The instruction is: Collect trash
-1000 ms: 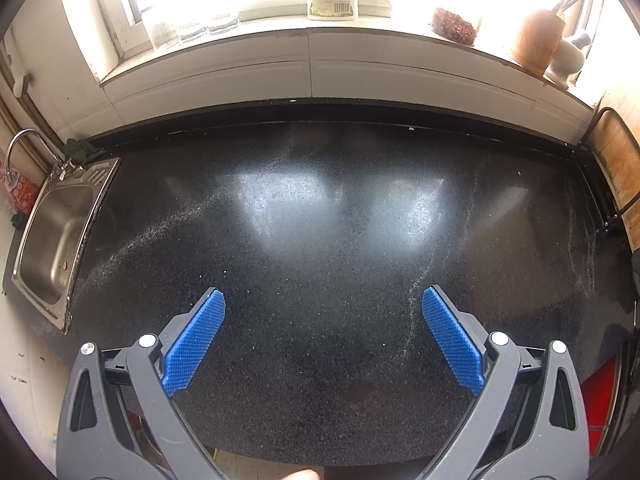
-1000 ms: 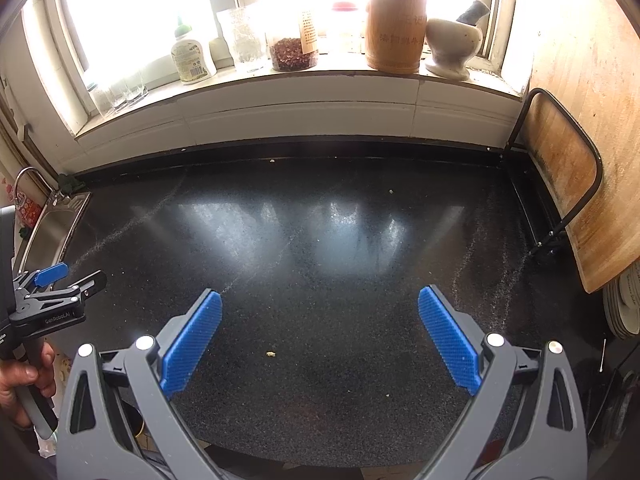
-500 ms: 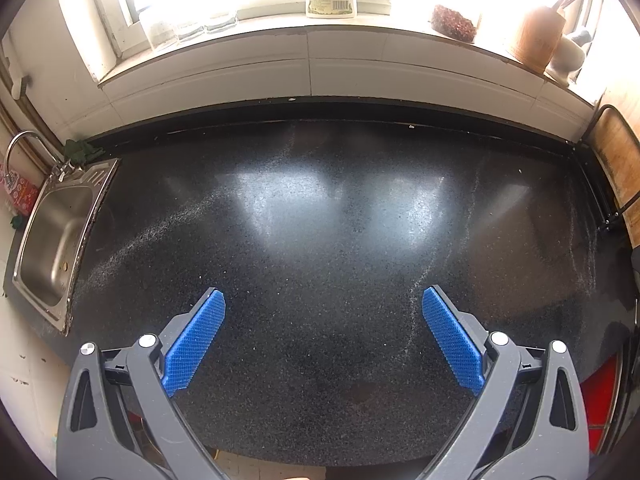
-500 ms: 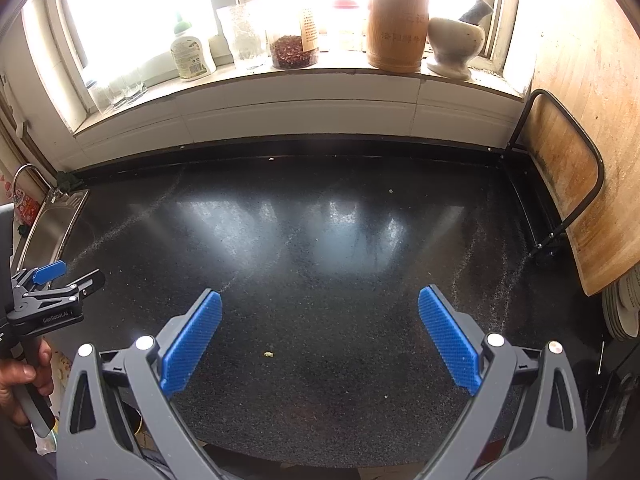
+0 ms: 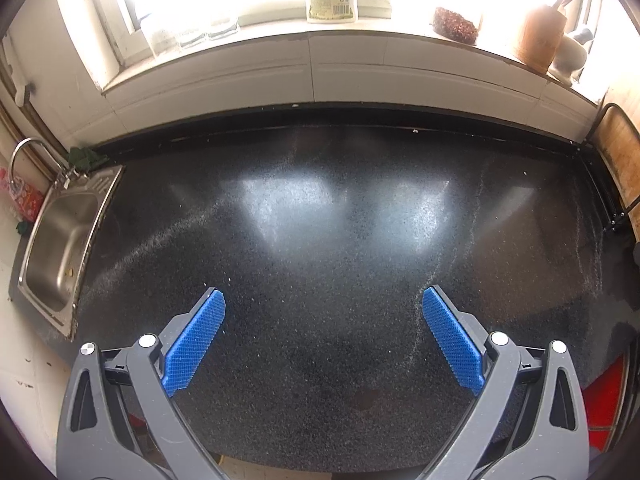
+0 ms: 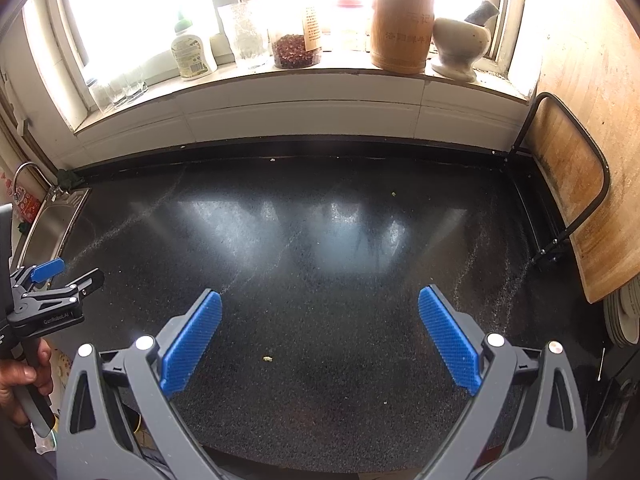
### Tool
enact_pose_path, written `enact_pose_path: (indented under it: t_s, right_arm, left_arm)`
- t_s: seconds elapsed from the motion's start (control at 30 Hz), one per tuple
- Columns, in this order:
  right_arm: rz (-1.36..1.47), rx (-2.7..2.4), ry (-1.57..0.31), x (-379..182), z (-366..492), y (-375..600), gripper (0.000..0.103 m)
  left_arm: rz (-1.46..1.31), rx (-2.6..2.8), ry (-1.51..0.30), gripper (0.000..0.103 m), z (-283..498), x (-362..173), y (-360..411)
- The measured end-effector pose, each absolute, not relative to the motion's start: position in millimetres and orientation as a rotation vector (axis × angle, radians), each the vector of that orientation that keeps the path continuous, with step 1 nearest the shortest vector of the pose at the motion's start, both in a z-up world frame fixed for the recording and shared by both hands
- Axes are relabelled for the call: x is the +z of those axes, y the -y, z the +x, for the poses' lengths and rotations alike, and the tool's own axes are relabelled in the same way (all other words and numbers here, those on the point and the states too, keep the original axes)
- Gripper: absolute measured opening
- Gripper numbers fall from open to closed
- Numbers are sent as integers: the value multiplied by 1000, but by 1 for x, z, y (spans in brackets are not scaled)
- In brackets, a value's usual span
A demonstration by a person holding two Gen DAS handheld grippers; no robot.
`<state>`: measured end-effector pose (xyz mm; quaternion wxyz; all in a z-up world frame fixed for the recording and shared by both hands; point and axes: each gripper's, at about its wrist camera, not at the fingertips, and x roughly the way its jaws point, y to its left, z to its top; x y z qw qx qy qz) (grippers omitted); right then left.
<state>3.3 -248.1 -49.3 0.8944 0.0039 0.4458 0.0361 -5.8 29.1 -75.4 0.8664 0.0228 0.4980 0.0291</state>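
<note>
A black speckled countertop point(image 5: 320, 216) fills both views. My left gripper point(image 5: 324, 316) is open and empty above its front part; it also shows at the left edge of the right wrist view point(image 6: 68, 276). My right gripper point(image 6: 320, 312) is open and empty above the counter's front. A small yellowish crumb point(image 6: 267, 359) lies on the counter between the right gripper's fingers. A tiny greenish scrap point(image 6: 393, 193) lies further back. A white speck point(image 5: 415, 131) sits at the counter's back edge.
A steel sink point(image 5: 60, 248) with a tap is at the left. The windowsill holds a soap bottle point(image 6: 192, 54), jars, a bamboo utensil holder point(image 6: 402, 30) and a mortar point(image 6: 460, 46). A wooden board point(image 6: 576, 184) in a black rack stands at the right. Something red point(image 5: 600, 396) lies below the counter's right front.
Both grippers stay open and nearly still. The views have shifted only slightly; the crumb sits a touch higher in the right wrist view.
</note>
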Motion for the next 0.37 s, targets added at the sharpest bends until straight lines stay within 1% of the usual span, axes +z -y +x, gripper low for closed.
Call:
enact_pose_path:
  t_s: [0.37]
  right_arm:
    - [6,91,-918,-58,17,253,96]
  left_arm:
    - [44,27,-1065,96,7,-93,-31]
